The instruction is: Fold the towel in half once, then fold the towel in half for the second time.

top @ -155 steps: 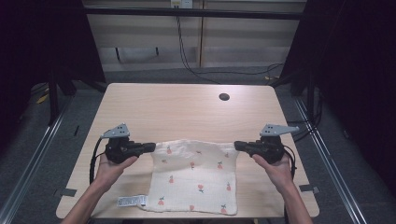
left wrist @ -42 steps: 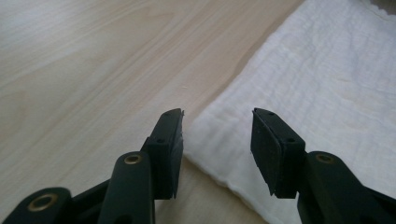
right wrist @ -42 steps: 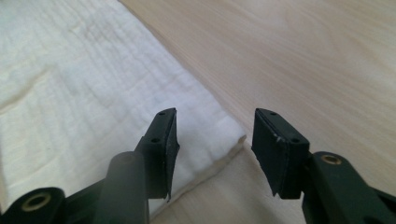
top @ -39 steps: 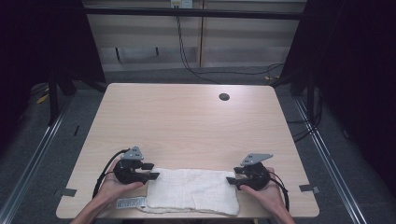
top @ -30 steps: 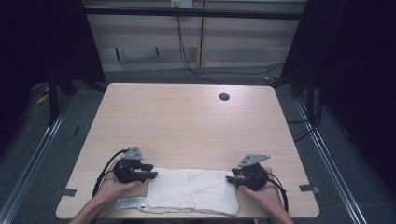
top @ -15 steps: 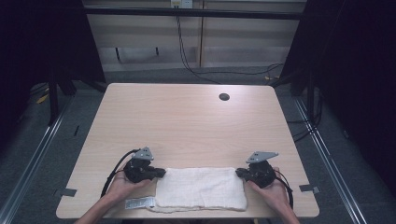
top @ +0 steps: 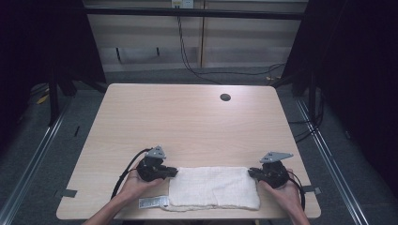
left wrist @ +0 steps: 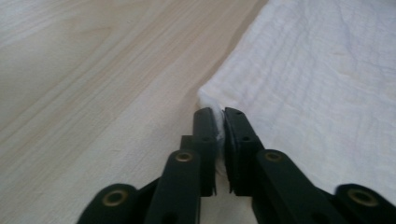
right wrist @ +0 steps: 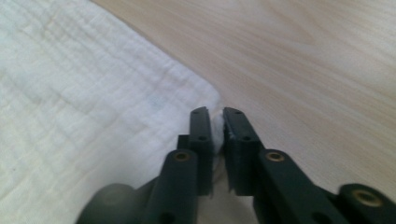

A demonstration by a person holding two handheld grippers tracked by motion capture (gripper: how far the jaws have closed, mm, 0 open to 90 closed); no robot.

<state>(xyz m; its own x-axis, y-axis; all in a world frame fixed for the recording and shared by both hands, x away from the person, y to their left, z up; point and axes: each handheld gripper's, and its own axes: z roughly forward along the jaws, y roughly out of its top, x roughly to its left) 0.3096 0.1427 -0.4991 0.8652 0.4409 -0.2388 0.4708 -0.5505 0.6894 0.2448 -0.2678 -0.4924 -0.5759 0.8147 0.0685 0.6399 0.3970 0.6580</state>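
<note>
A white cloth (top: pixel 213 187), folded into a long strip, lies near the table's front edge. My left gripper (top: pixel 174 172) pinches its far left corner. In the left gripper view the cloth (left wrist: pixel 317 70) spreads to the right, and its corner fills the narrow gap at my left gripper (left wrist: pixel 219 116). My right gripper (top: pixel 251 172) pinches the far right corner. In the right gripper view the cloth (right wrist: pixel 84 93) spreads to the left of my right gripper (right wrist: pixel 215 114), with white fabric between the pads. Both pairs of jaws have just been opening slightly, with cloth still between them.
The light wooden table (top: pixel 187 126) has a dark round hole (top: pixel 225 97) near its far edge. A small white label (top: pixel 154 202) sticks out from the cloth's front left corner. The floor around the table is dark, with cables at the back.
Both grippers and the folded cloth have shifted to the right along the table's front. Several seconds ago the cloth lay unfolded, with its patterned side up.
</note>
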